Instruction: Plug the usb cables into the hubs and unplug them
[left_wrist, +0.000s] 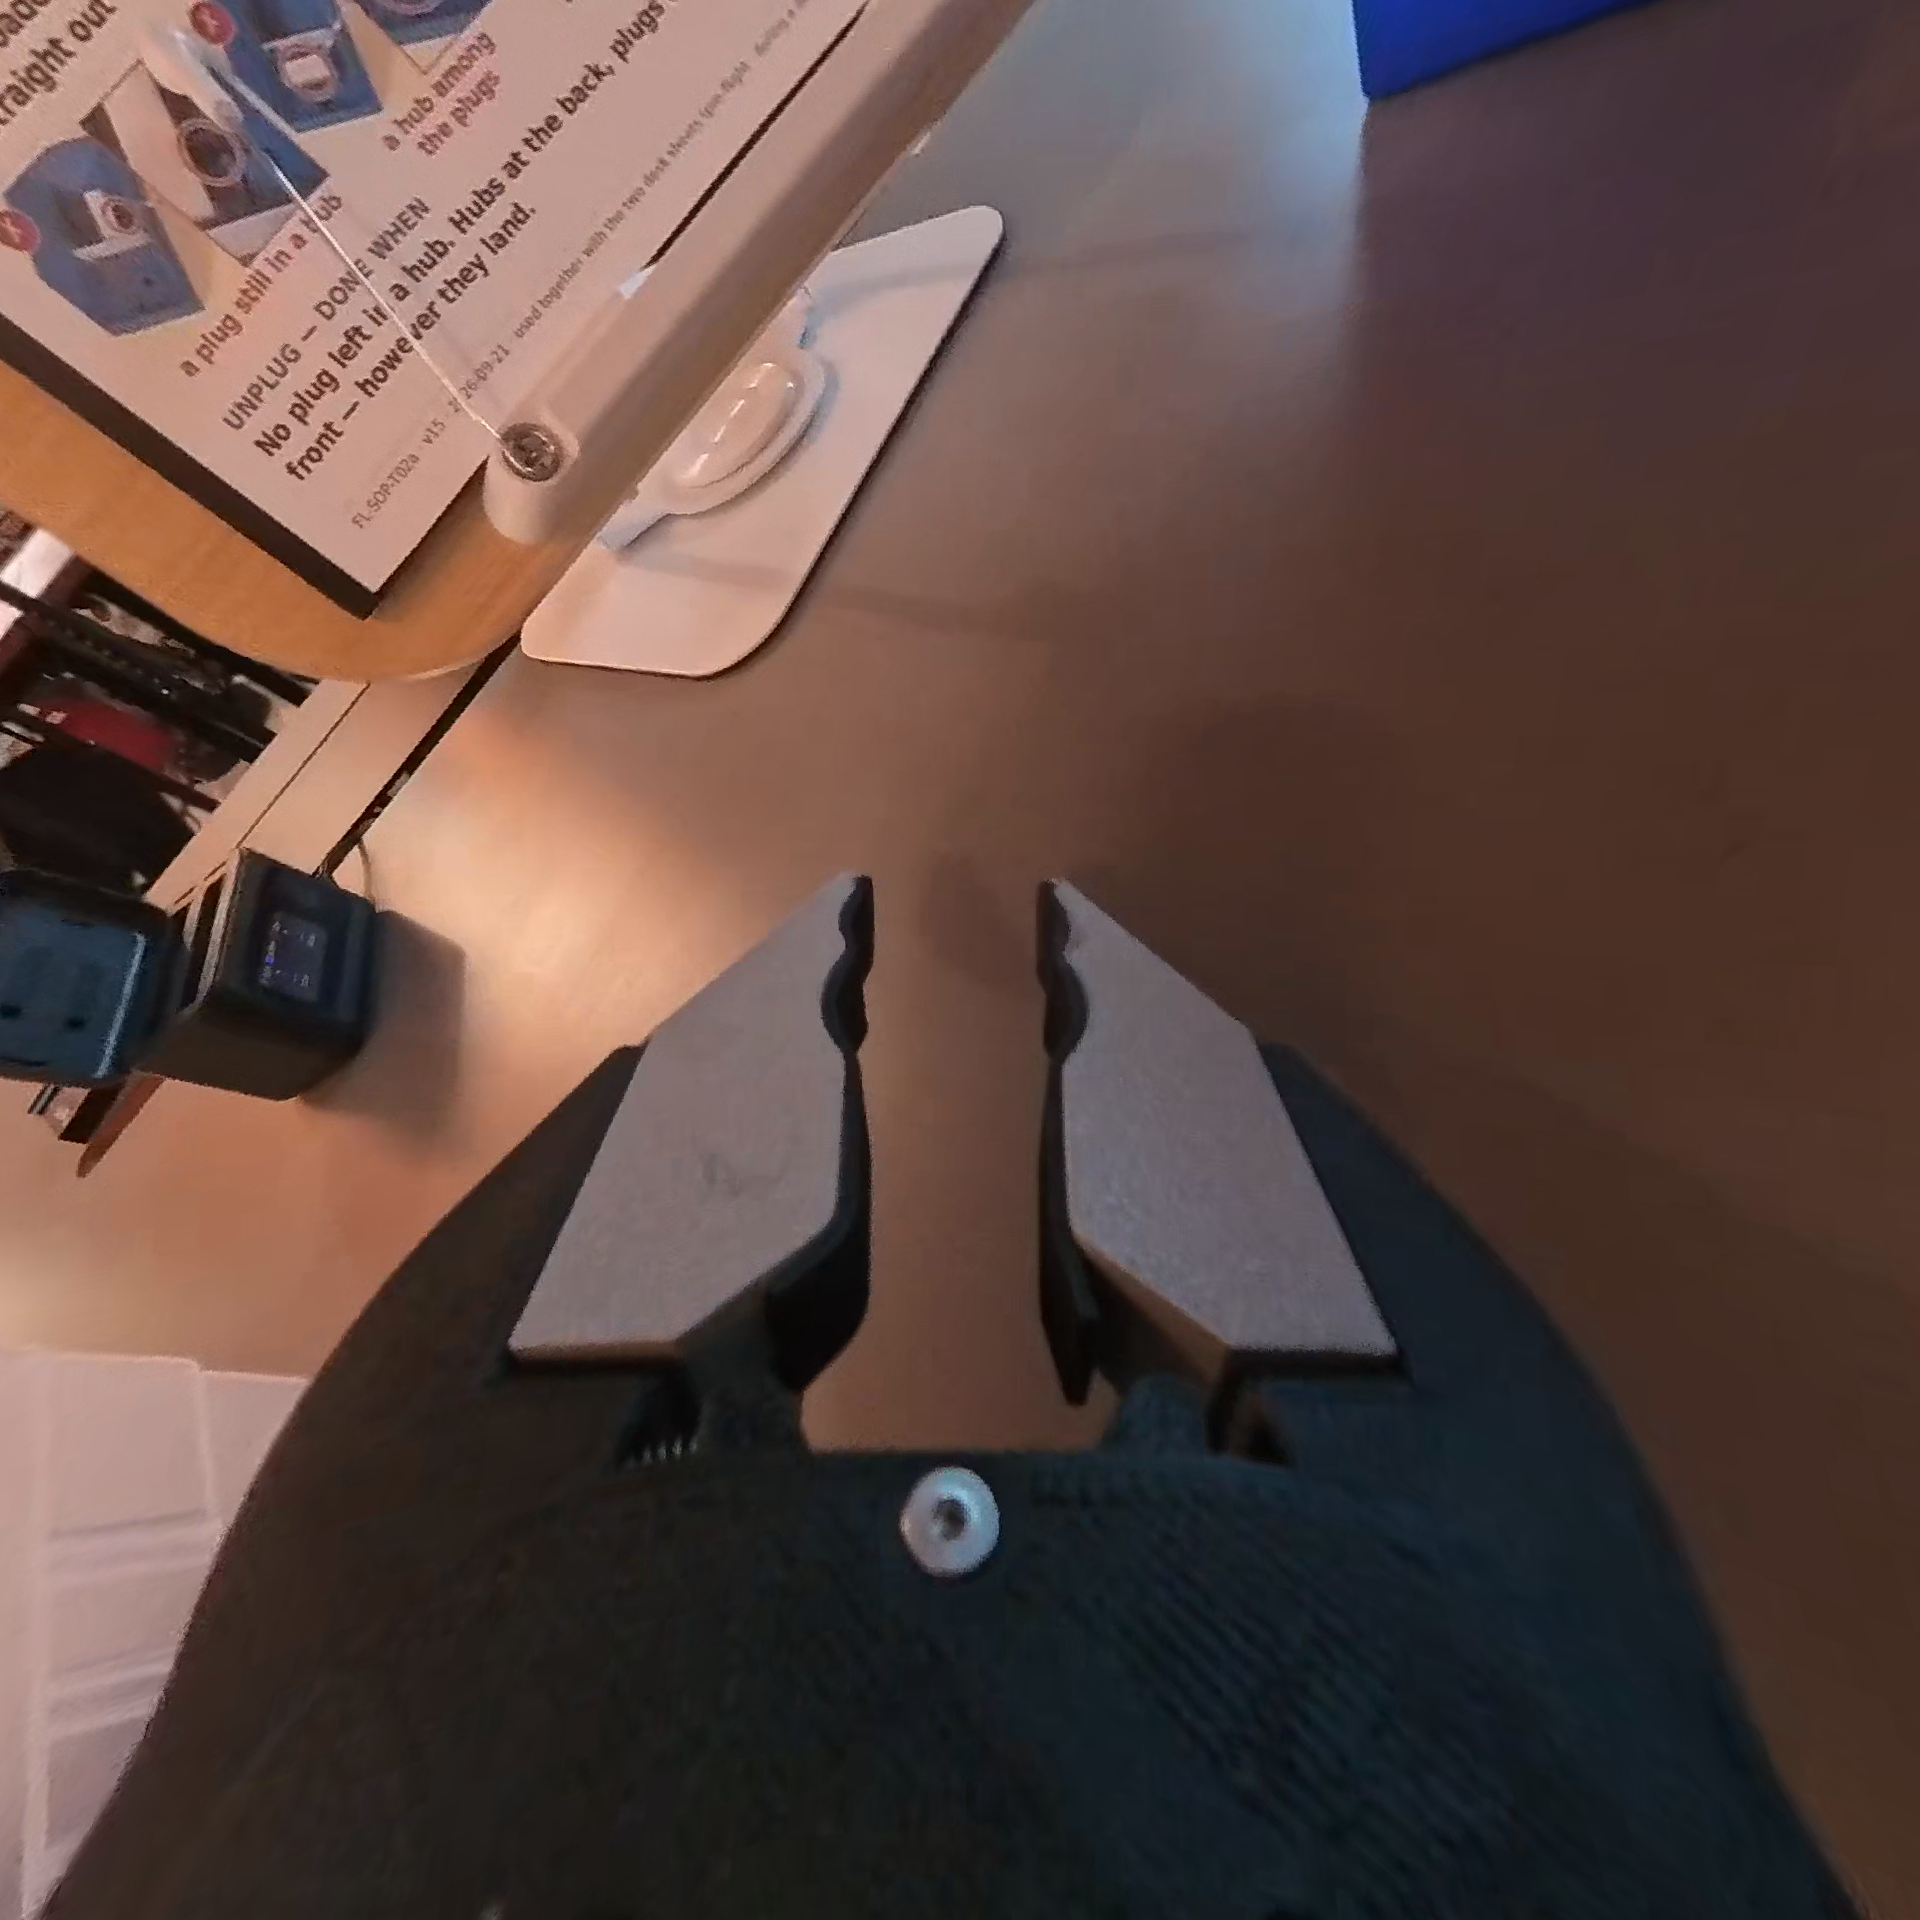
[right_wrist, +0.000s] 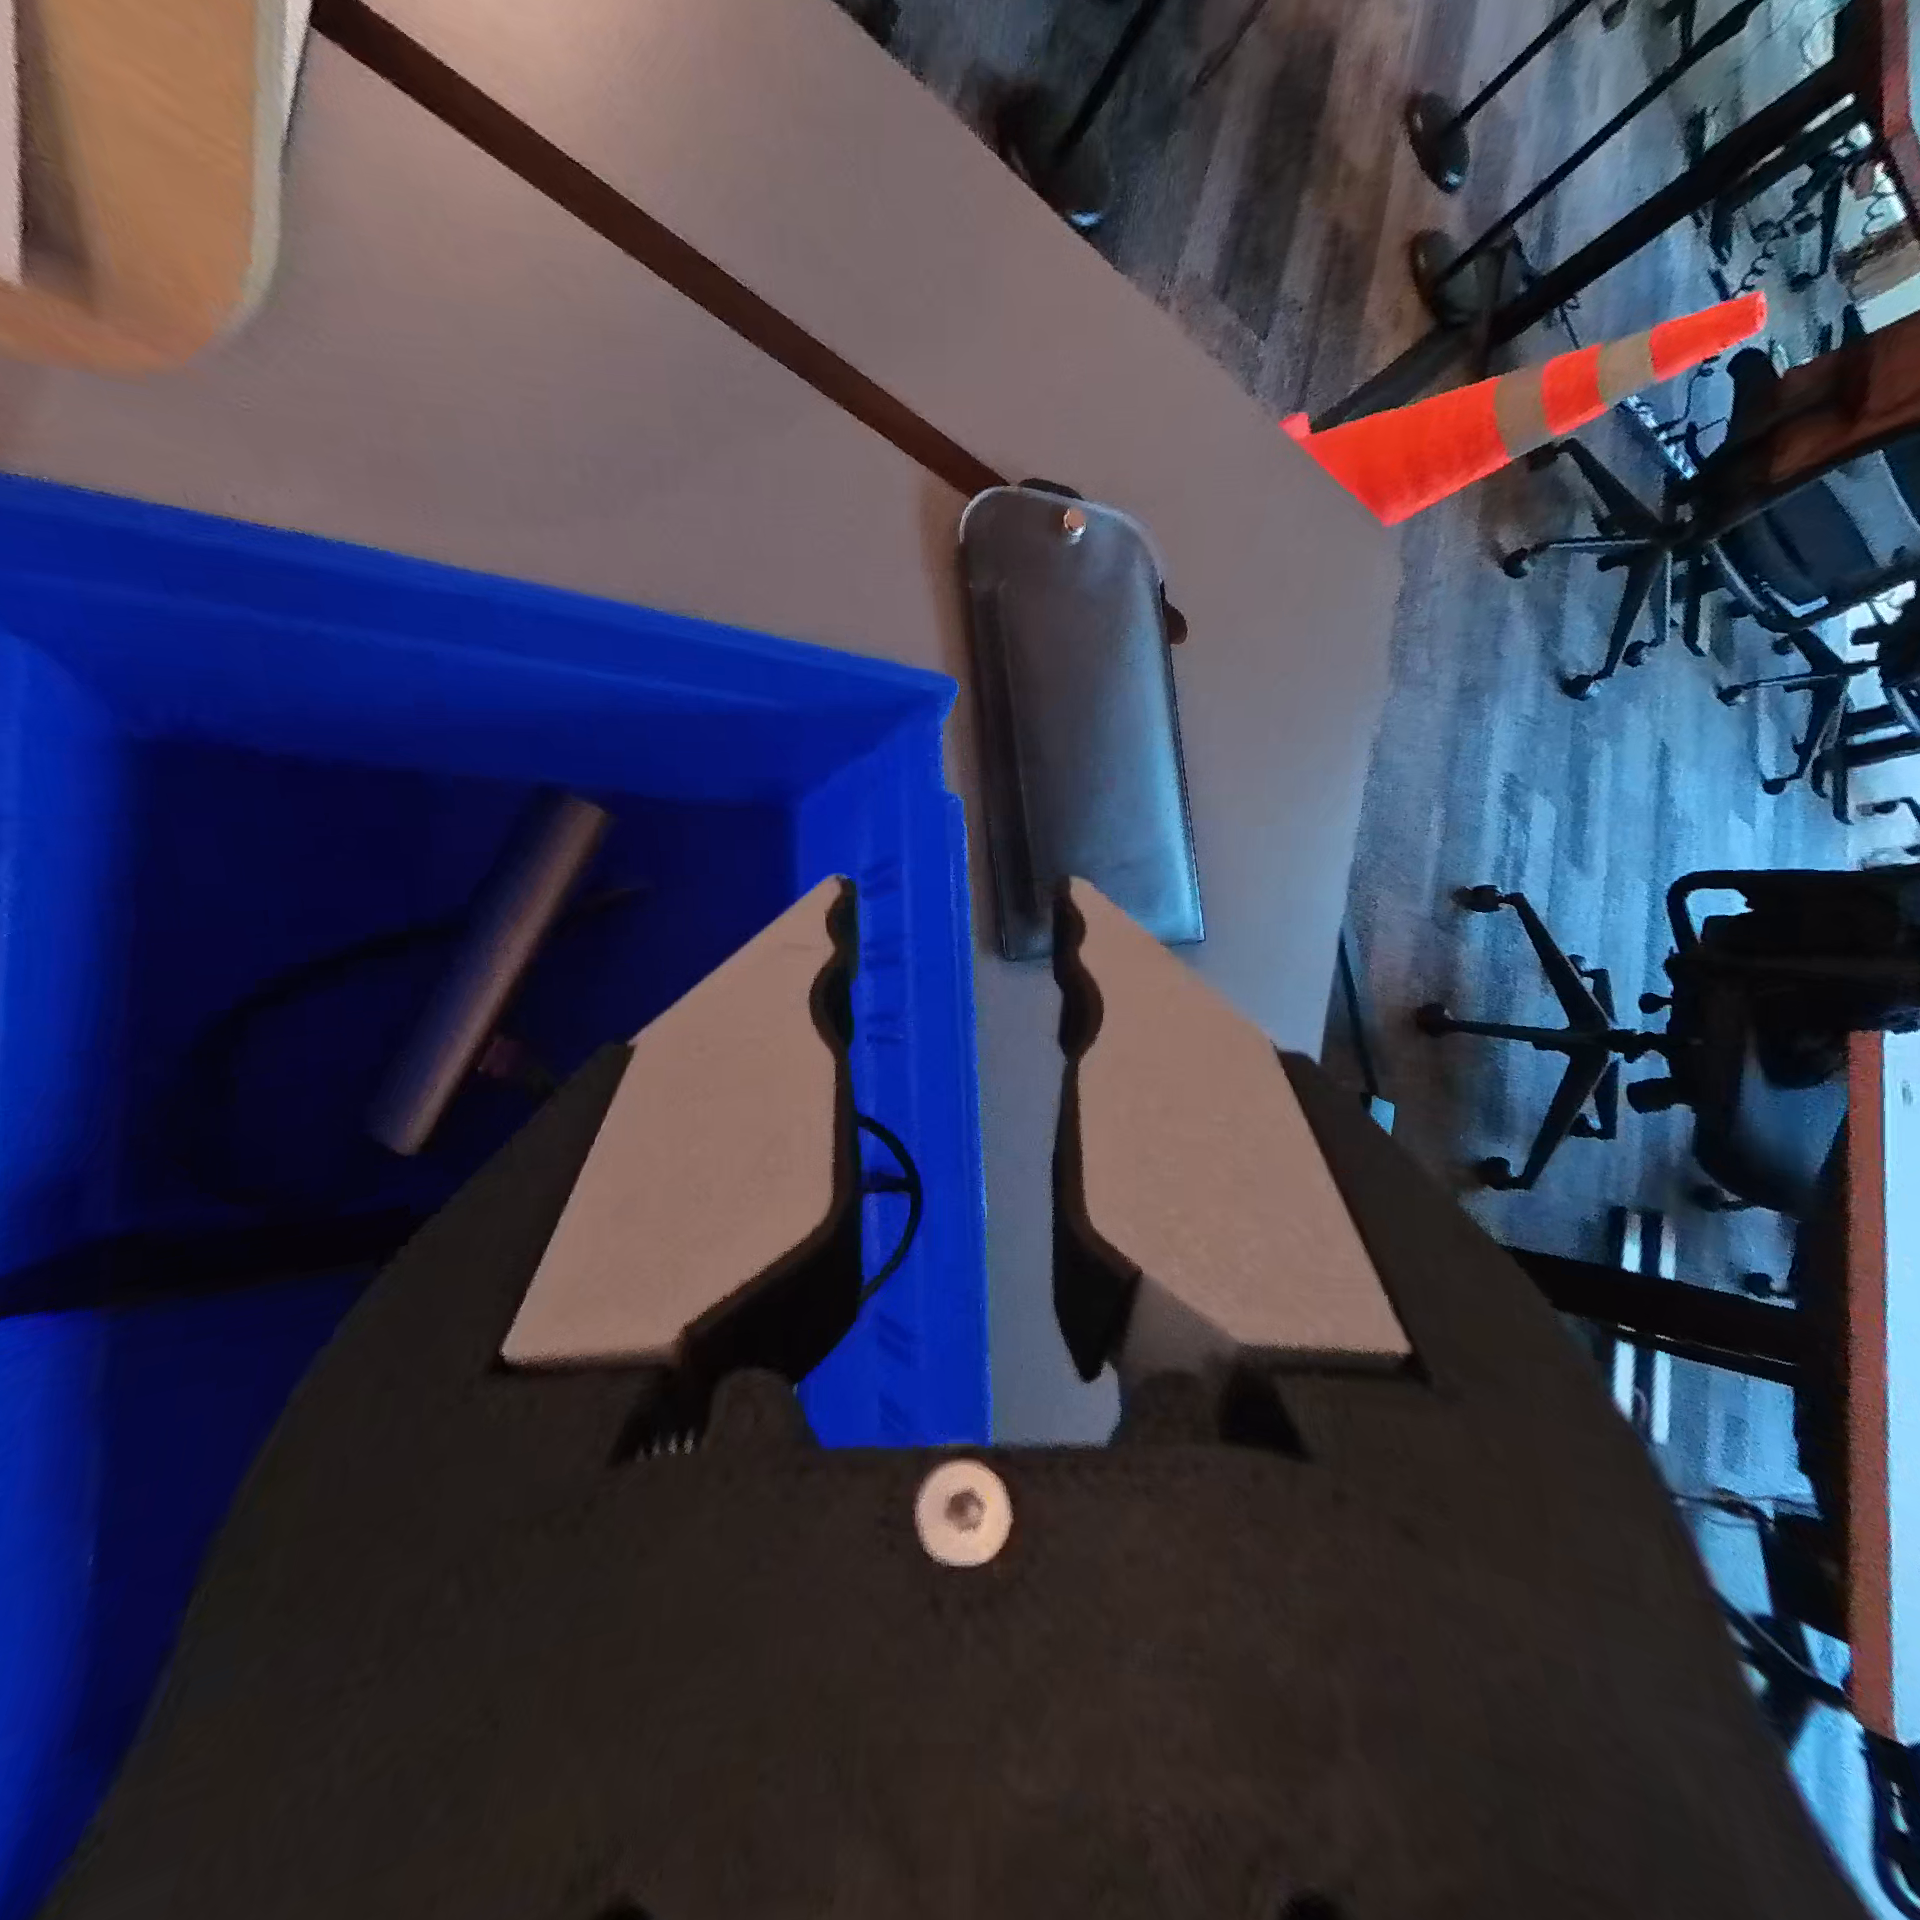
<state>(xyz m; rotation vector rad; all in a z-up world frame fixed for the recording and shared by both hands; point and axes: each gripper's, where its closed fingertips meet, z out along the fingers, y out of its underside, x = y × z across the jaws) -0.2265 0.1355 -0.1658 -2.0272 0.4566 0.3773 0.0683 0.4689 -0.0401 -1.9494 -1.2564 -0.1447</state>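
Observation:
In the right wrist view, a grey bar-shaped USB hub (right_wrist: 488, 971) lies inside a blue bin (right_wrist: 499, 665) with dark cables (right_wrist: 312, 997) around it. My right gripper (right_wrist: 954, 904) is open and empty, above the bin's right rim, its left finger over the bin and its right finger over the table. In the left wrist view, my left gripper (left_wrist: 954, 904) is open and empty over bare brown tabletop (left_wrist: 1351, 727). No hub or cable shows in the left wrist view.
A printed instruction sheet on a wooden board (left_wrist: 312, 312) stands on a white stand base (left_wrist: 769, 468). A black box with a small screen (left_wrist: 281, 987) sits at the table's left edge. A dark clamp plate (right_wrist: 1081, 727) lies beside the bin. An orange cone (right_wrist: 1507, 405) and office chairs (right_wrist: 1558, 1039) stand beyond the table. The grey bar-shaped USB hub (right_wrist: 488, 971) is about 15 cm from my right fingertips and 35 cm from my left.

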